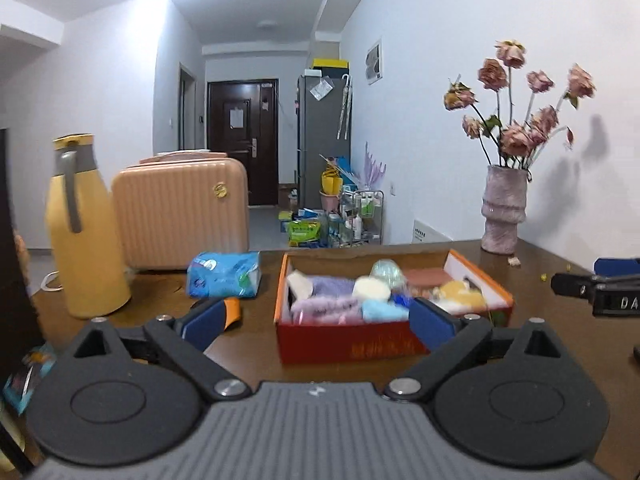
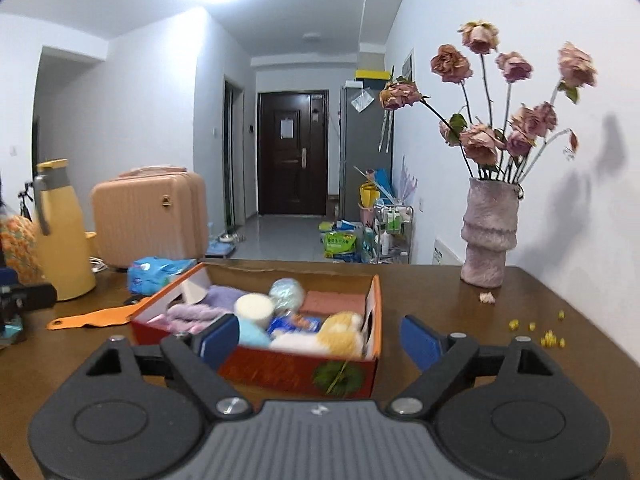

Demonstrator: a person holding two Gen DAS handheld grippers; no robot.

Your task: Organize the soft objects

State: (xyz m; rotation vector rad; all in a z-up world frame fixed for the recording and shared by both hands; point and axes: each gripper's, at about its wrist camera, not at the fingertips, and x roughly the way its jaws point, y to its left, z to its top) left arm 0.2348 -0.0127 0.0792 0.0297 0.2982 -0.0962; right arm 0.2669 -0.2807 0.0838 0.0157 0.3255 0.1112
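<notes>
Both tongs hover low over the brown counter (image 1: 560,344), spread wide and pinching nothing. Just ahead of the left tongs (image 1: 316,320) sits the red cardboard box (image 1: 352,344), already stuffed with soft stuff: purple fluffy cloths (image 1: 328,298), a cream round sponge (image 1: 372,289), a light blue cloth (image 1: 384,312) and a pale green ball (image 1: 387,272). From the right tongs (image 2: 320,338) the same box sits ahead and slightly left, with a yellow-and-white plush (image 2: 338,330) in its near corner. A blue tissue pack (image 1: 224,274) lies beyond the left tongs' left finger, beside the yellow thermos (image 1: 80,236). The vase of dried roses (image 2: 488,236) stands far ahead-right, crumbs scattered near it.
</notes>
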